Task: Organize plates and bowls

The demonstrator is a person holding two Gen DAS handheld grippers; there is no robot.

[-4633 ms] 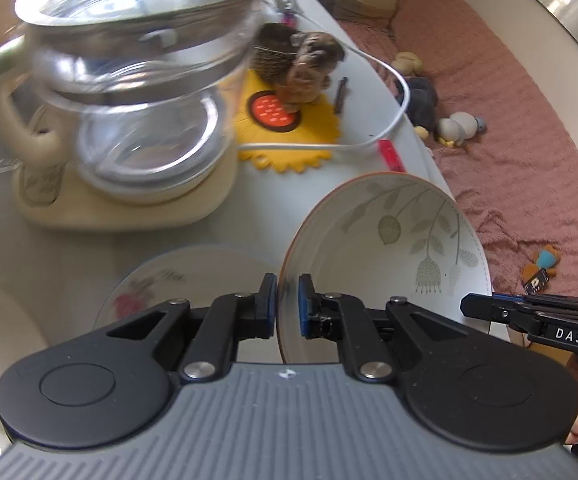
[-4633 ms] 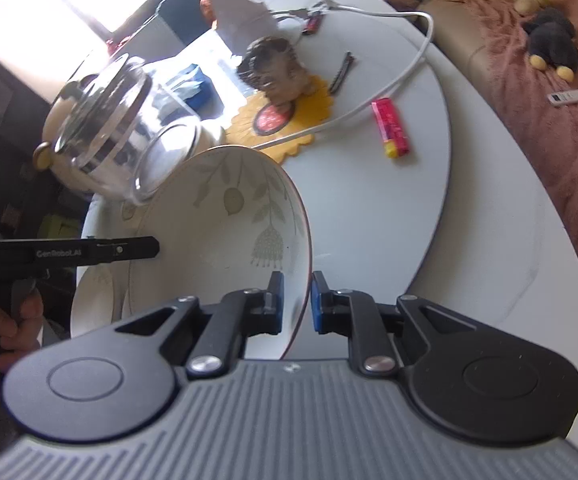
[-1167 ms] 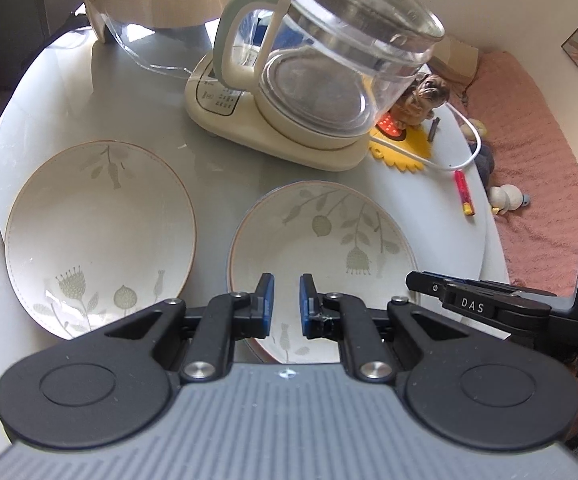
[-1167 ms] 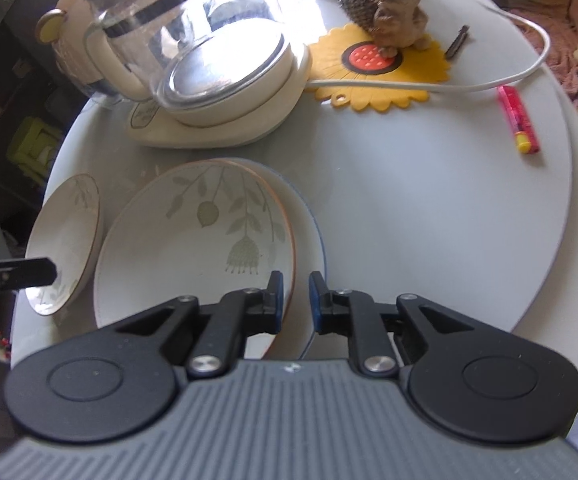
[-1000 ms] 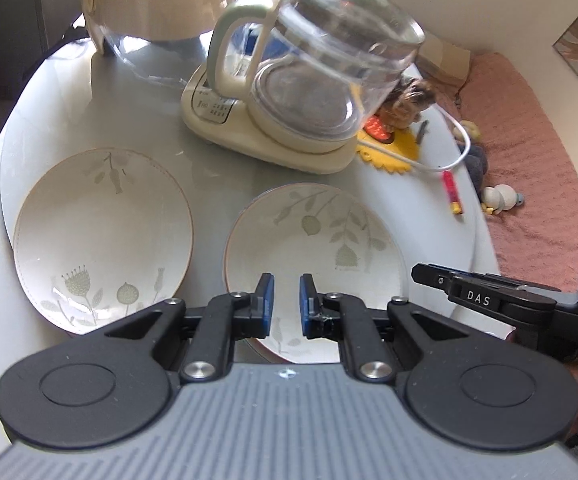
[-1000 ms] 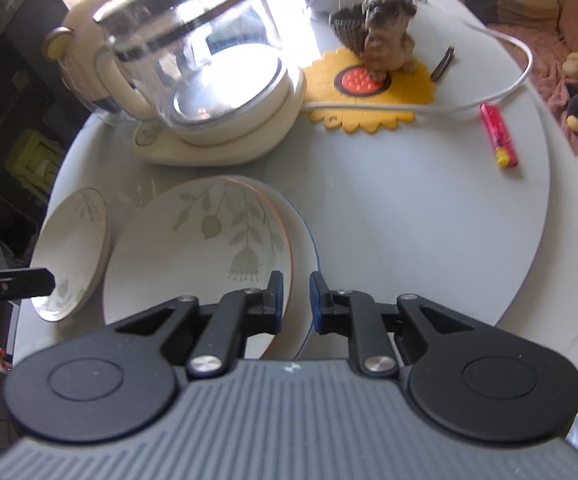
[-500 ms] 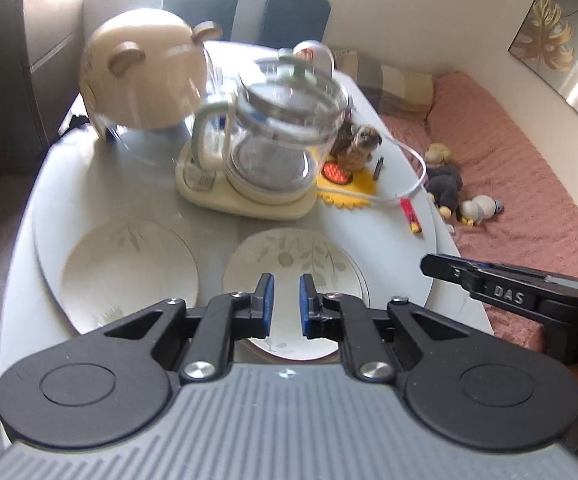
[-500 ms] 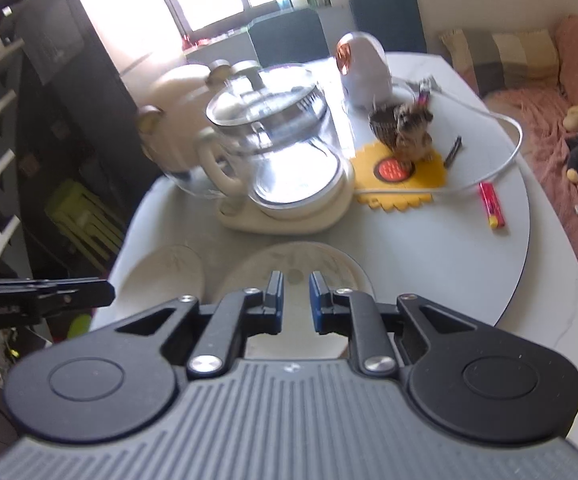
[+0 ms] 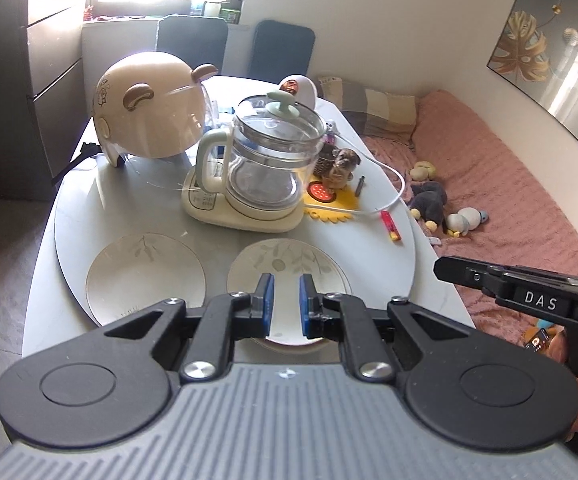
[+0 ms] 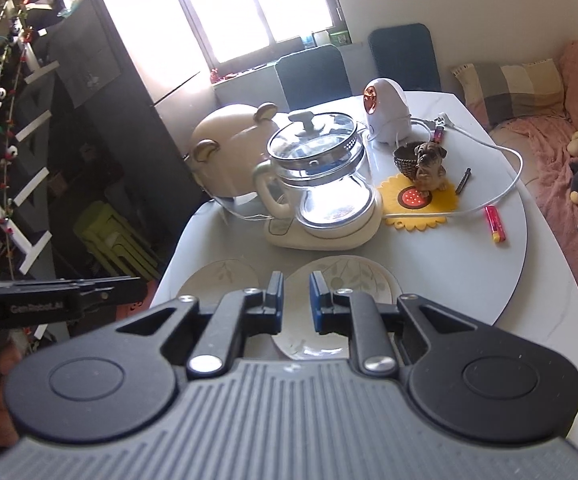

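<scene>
Near rim of right plate (image 9: 289, 256) hidden behind left hand-held gripper (image 9: 286, 304)

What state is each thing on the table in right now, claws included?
Left claw: shut, holding nothing, above the table.
Right claw: shut, holding nothing.
Right leaf-pattern plate: flat on the table, free.
Left leaf-pattern plate: flat, beside the other, apart.
Glass kettle: upright on its base, lid on.
Dog figurine: upright on the yellow mat.
</scene>
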